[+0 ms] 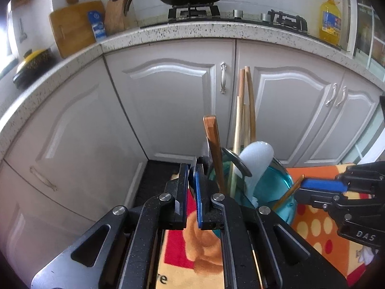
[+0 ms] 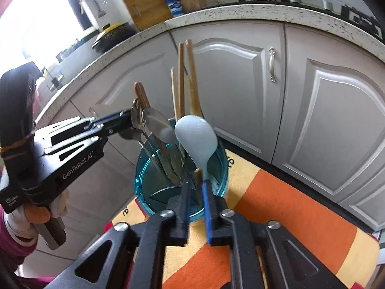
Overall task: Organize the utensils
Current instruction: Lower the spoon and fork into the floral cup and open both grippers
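Note:
A teal glass holder (image 2: 217, 166) (image 1: 276, 183) stands on a patterned mat and holds wooden chopsticks (image 2: 190, 77) (image 1: 249, 101), a brown wooden handle (image 1: 213, 149), metal spoons (image 2: 154, 122) and a pale blue rice paddle (image 2: 196, 132) (image 1: 257, 159). My left gripper (image 1: 192, 175) (image 2: 131, 118) is shut on a metal spoon's bowl (image 2: 137, 116) at the holder's left rim. My right gripper (image 2: 196, 180) (image 1: 302, 184) is shut on a thin wooden chopstick (image 2: 198, 175) (image 1: 287, 196) that leans into the holder.
The orange, red and yellow mat (image 2: 288, 207) (image 1: 317, 219) covers the low surface. White cabinet doors (image 1: 168, 101) stand close behind, under a speckled counter (image 1: 192, 30) with a wok, knife block, cutting board and oil bottle (image 1: 330, 19).

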Available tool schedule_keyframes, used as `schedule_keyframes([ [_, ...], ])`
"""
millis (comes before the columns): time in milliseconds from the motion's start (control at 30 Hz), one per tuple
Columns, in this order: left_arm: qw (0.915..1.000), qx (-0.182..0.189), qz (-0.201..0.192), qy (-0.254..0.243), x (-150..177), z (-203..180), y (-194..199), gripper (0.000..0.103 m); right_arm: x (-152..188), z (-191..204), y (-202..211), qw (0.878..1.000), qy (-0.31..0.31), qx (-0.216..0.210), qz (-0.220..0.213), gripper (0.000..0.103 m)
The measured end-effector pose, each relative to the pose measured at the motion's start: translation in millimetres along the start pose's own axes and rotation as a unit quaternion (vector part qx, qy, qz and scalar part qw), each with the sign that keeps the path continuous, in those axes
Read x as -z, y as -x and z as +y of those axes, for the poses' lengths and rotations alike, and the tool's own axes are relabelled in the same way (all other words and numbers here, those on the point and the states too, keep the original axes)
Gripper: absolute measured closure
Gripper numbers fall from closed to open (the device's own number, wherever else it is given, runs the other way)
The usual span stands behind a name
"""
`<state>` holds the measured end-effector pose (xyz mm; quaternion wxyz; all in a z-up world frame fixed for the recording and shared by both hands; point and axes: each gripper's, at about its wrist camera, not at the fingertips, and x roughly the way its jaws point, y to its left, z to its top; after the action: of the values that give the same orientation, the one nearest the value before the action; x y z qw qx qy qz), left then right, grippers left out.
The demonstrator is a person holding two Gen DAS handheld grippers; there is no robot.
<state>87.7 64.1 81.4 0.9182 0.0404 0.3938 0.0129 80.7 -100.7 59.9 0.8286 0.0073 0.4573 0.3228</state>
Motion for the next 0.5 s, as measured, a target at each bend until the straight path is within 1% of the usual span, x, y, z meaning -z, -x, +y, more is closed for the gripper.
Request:
schedule_keyframes([
  [33, 1.0, 0.005, 0.004, 0.005, 0.3, 0.2, 0.2, 0.096, 0.8, -1.5, 3.8, 1.0, -0.004, 0.0, -0.004, 0.078],
  [67, 0.9999, 0.007, 0.008, 0.009, 0.8, 0.0, 0.8, 0.089, 2.1, -2.6, 7.8, 1.0, -0.008, -0.002, -0.008, 0.072],
  [100, 0.9998, 0.009, 0.009, 0.012, 1.2, -0.4, 1.9, 0.083, 3.4, -3.0, 10.1, 1.0, -0.009, -0.003, -0.01, 0.072],
  [133, 0.9998, 0.013, 0.009, 0.015, 1.8, -0.6, 3.6, 0.073, 5.2, -3.0, 13.3, 1.0, -0.009, -0.003, -0.012, 0.072],
  [167, 0.9996, 0.017, 0.009, 0.02, 2.3, -0.8, 5.4, 0.069, 6.9, -2.7, 15.5, 1.0, -0.008, 0.0, -0.013, 0.072],
  [433, 0.9984, 0.036, 0.014, 0.042, 14.6, -4.2, 25.0, 0.066, 22.3, 3.6, 27.0, 1.0, -0.015, 0.006, -0.026, 0.072],
  [500, 0.9983, 0.036, 0.014, 0.045, 18.5, -5.6, 29.3, 0.066, 24.6, 5.1, 28.4, 0.999, -0.017, 0.009, -0.029, 0.068],
])
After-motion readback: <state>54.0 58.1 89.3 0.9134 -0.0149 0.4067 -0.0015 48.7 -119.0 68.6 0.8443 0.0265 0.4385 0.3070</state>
